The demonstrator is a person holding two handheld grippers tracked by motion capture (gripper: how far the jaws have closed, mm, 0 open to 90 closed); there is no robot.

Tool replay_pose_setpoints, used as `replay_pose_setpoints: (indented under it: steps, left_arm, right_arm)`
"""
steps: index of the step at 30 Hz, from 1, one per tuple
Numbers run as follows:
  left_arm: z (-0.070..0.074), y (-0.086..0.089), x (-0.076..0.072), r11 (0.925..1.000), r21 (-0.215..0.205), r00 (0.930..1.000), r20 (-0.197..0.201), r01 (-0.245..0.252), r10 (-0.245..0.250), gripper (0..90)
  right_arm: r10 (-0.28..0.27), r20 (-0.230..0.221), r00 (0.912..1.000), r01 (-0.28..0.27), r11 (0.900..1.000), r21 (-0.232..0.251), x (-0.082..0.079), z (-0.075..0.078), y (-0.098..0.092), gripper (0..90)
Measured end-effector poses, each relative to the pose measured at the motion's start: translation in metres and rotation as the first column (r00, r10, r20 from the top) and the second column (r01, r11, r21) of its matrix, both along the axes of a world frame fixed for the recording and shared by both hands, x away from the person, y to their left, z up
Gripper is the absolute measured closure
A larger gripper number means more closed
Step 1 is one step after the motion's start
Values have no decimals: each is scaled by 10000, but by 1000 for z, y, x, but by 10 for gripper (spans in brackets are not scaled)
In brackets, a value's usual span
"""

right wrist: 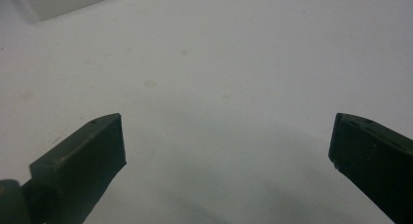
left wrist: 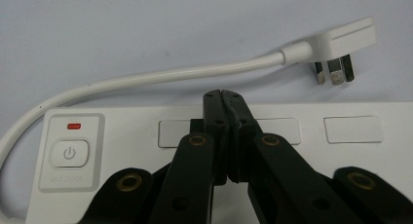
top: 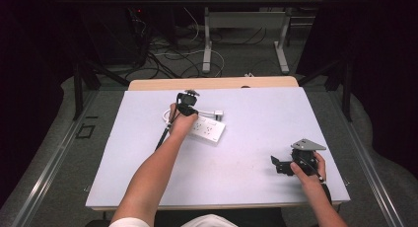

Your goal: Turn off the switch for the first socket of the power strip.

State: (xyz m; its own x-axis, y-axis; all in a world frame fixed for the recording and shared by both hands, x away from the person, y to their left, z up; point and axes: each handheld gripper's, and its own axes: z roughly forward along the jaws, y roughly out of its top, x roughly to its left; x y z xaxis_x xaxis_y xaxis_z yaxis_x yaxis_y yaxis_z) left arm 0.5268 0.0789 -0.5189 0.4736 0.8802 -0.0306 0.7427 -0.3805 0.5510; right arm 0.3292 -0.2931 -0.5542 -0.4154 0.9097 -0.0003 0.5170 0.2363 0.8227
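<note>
White power strip (left wrist: 302, 160) lies crosswise, plug (left wrist: 341, 44) beyond; left gripper (left wrist: 224, 95) jaws together, right gripper (right wrist: 226, 136) apart.

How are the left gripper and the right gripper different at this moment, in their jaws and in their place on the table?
The left gripper has its jaws shut together with nothing between them; the right gripper has its jaws wide apart, also with nothing between them. The left gripper is over the white power strip, near its plug; the right gripper is above bare table, away from the strip. Both are black and each is held in one hand.
</note>
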Motion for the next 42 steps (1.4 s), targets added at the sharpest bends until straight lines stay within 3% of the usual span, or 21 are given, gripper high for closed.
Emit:
replay_pose_setpoints:
  steps: [7,18,22,29,42]
  left_arm:
    - [1,2,0,9999,-101,9999,-119,-96,94,884]
    - [15,13,-3,9993,-271,9993,275,-238,246,877]
    - [18,16,-4,9994,-264,9994,239,-241,247,864]
    - [21,15,-9,9998,-198,9992,389,58,-50,835]
    - [22,12,-21,9976,-512,9975,544,474,-446,762]
  right_arm:
    - [-6,0,10000,6,10000,6,0,0,0,0]
    - [15,18,10000,-15,10000,-26,0,0,0,0]
    - [37,76,10000,-36,9999,-97,1,-1,-1,0]
    - [-53,-8,10000,53,10000,-25,0,0,-1,0]
    - [-71,-5,10000,71,10000,-11,0,0,0,0]
